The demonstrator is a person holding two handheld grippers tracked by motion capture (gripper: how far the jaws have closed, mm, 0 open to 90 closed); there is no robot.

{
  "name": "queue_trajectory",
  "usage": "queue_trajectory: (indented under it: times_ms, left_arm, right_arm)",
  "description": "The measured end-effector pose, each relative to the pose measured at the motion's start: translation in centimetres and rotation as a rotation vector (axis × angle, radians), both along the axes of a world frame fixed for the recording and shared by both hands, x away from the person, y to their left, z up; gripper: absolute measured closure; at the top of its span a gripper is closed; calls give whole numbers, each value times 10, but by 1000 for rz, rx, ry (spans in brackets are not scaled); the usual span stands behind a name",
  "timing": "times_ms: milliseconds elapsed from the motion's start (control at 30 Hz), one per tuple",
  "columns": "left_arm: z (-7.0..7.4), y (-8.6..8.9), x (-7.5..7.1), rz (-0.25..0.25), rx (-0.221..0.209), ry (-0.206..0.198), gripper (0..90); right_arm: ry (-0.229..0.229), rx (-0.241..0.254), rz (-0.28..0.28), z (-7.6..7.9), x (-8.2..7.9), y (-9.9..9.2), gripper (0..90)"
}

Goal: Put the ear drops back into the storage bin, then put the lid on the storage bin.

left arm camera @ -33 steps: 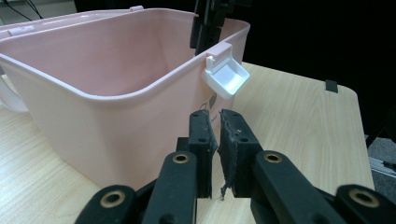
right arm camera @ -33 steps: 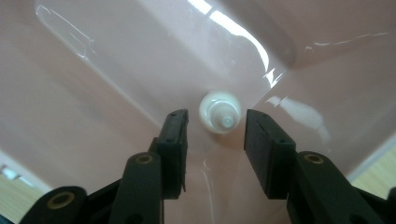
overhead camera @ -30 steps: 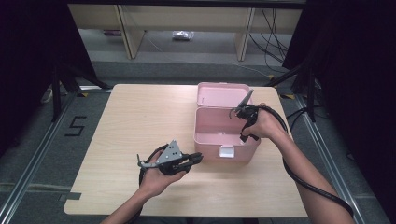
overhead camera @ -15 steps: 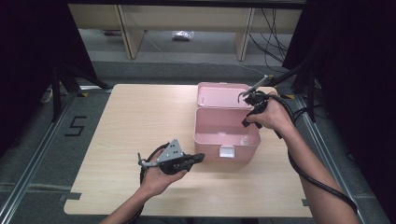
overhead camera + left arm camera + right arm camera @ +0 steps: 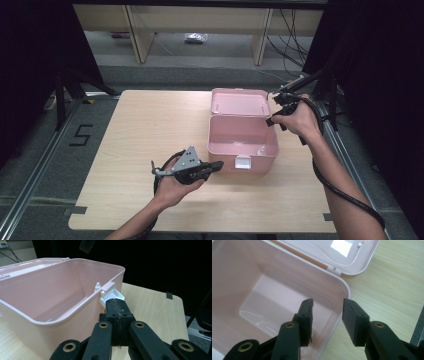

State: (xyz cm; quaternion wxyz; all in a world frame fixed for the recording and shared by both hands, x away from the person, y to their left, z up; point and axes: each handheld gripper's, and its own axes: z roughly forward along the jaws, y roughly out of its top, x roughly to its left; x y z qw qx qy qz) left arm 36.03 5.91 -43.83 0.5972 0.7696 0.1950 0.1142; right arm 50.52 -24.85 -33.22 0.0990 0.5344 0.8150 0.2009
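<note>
Risk notes, nearest edge of the table (image 5: 125,200) outward.

Left gripper (image 5: 216,165): lies level, low at the near front of the pink box (image 5: 242,137). In the left gripper view its jaws are pressed flat together with nothing between them, tips right at the white latch (image 5: 110,293) on the box's front wall. Whether the tips touch the latch I cannot tell. They came together within the last second. Judgement: a forward nudge from here lands on the latch tab or the front wall; the box is empty and probably light, so it could skid toward the far edge or the tab could flex.

Box: sits right of centre on the table, open, nothing visible inside, lid (image 5: 239,101) folded back flat behind it on its hinge (image 5: 334,269).

Right gripper (image 5: 327,305): held above the box's far right corner. Jaws moderately spread, empty, one tip over the box interior, the other beyond the rim (image 5: 345,291), so they straddle the wall without touching it. Judgement: lowering and pinching here would grab the wall, not the lid; lifting on one corner could tip the box against the left tool.

Cable (image 5: 345,192) trailing from the right gripper hangs by the table's right edge; a wide swing could drag it across the lid.
</note>
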Motion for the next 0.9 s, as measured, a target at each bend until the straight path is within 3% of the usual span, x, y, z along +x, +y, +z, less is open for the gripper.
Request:
queue_trajectory:
  times_ms: [67,100,167,200,233,367,600,800,833,900]
  left_arm:
    - [1,0,0,2,-1,0,899]
    - [2,1,0,-1,3,-5,899]
    - [2,1,0,1,-1,-6,898]
    - [3,1,0,0,-4,-7,898]
    - [3,1,0,3,-7,-5,898]
    - [3,-2,2,0,-5,-4,898]
    - [3,-12,5,-20,0,-9,898]
    - [-1,-21,5,-34,2,-4,898]
    - [-1,-22,5,-38,14,-5,898]
    - [-2,-24,5,-43,21,-7,898]
  right_arm:
    - [-17,-2,6,2,0,-1,610]
    - [-10,11,-19,3,1,0,609]
    - [-51,0,-11,6,4,-2,609]
    - [-37,22,-45,7,3,0,609]
    - [-56,19,-22,8,6,-2,610]
    - [-64,18,-34,8,11,-5,621]
    - [-80,42,-81,6,13,-13,643]
    - [-105,51,-88,4,14,-21,672]
    - [-95,71,-109,3,14,-20,675]
    - [-106,51,-110,3,16,-23,683]
